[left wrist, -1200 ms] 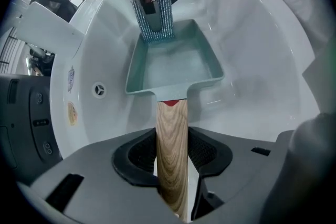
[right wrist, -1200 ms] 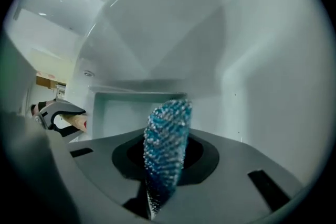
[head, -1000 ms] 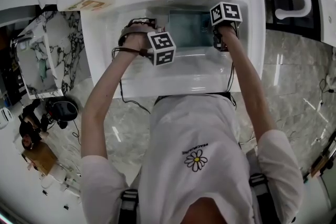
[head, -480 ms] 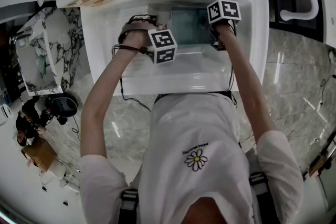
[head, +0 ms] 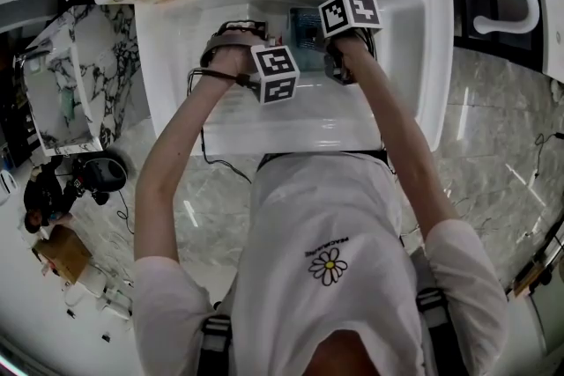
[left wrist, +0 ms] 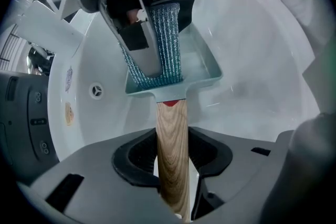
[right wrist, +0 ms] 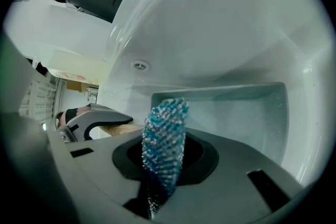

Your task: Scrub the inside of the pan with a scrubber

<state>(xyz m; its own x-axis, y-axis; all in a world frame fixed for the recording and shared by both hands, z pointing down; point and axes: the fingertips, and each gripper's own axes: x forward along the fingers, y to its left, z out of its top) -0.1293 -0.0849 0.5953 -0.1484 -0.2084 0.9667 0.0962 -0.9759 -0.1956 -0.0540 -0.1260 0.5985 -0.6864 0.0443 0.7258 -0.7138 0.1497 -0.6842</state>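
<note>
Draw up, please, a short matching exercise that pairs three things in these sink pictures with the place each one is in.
Things:
1. light wooden pan handle
2. blue-and-silver mesh scrubber
3. square grey-green metal pan

Places:
A. clamped between the jaws of the right gripper
B. inside the basin of the white porcelain sink
C. clamped between the jaws of the left gripper

Pairs: 1-C, 2-A, 3-B.
</note>
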